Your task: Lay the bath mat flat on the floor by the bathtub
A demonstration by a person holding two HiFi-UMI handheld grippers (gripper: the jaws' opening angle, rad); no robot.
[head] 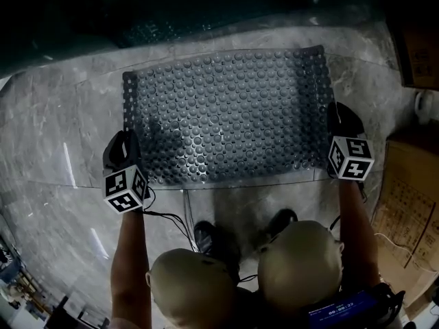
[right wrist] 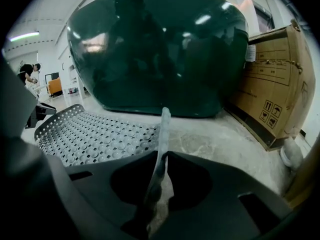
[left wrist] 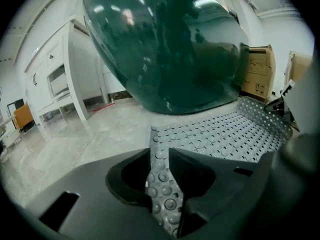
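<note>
Holding the bath mat [head: 226, 115] spread over the marble floor [head: 55, 136].
Left gripper [head: 125, 142] is clamped on its 8 o'clock corner, right gripper [head: 337, 118] on the 4 o'clock edge; the bathtub [head: 103, 19] lies at 12 o'clock.

looks like a staged bathroom corner in a large open hall: a dark green freestanding bathtub [right wrist: 155, 49] on a grey marble-look floor [head: 41, 136], cardboard boxes [right wrist: 272, 79] at frame right, a white cabinet [left wrist: 57, 79] at frame left.
</note>
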